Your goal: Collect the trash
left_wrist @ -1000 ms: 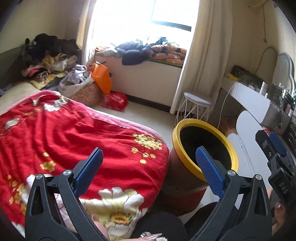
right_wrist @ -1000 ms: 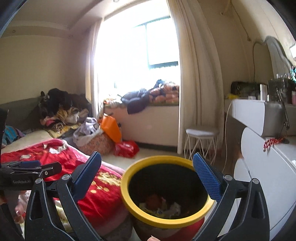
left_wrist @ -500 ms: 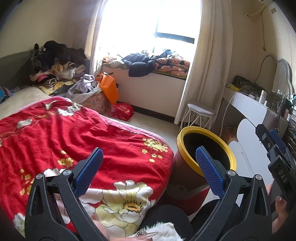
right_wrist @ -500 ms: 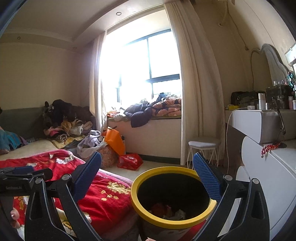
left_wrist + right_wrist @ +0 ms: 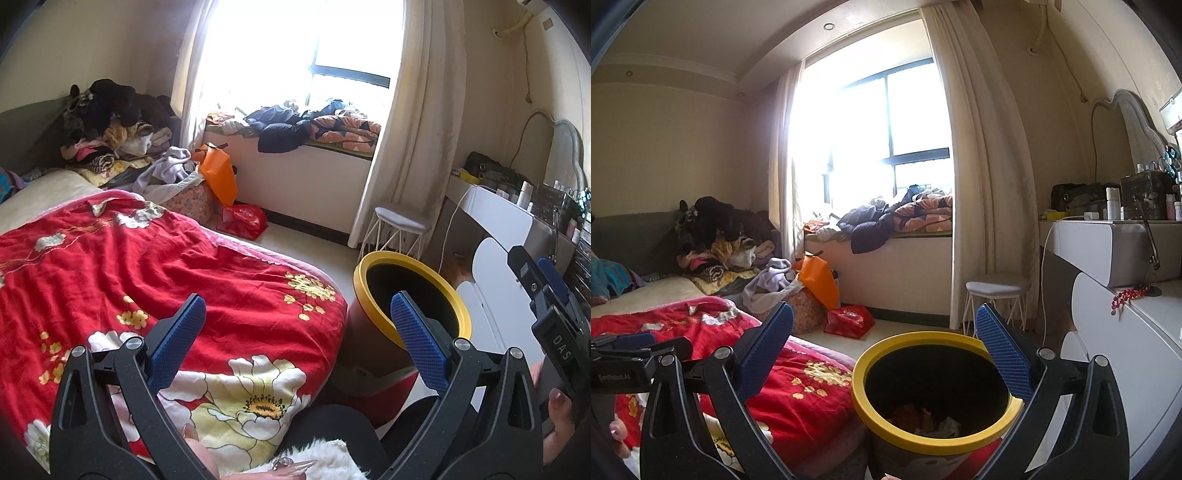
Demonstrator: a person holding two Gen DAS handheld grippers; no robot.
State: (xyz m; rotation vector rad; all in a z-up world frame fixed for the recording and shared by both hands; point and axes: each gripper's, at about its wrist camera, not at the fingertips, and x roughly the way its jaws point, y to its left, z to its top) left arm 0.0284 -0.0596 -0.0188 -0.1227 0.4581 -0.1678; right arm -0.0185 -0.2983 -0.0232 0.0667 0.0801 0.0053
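A red trash bin with a yellow rim stands on the floor beside the bed. Crumpled trash lies at its bottom. My left gripper is open and empty, above the bed's red floral quilt, with the bin behind its right finger. My right gripper is open and empty, held above and in front of the bin. The right gripper also shows at the right edge of the left wrist view, and the left gripper at the left edge of the right wrist view.
A white dresser with bottles and a mirror stands right of the bin. A white stool stands by the curtain. A red bag, an orange bag and piled clothes lie near the window seat.
Both grippers have risen and tilted up, so the bin and bed sit lower in both views. Both stay open and empty.
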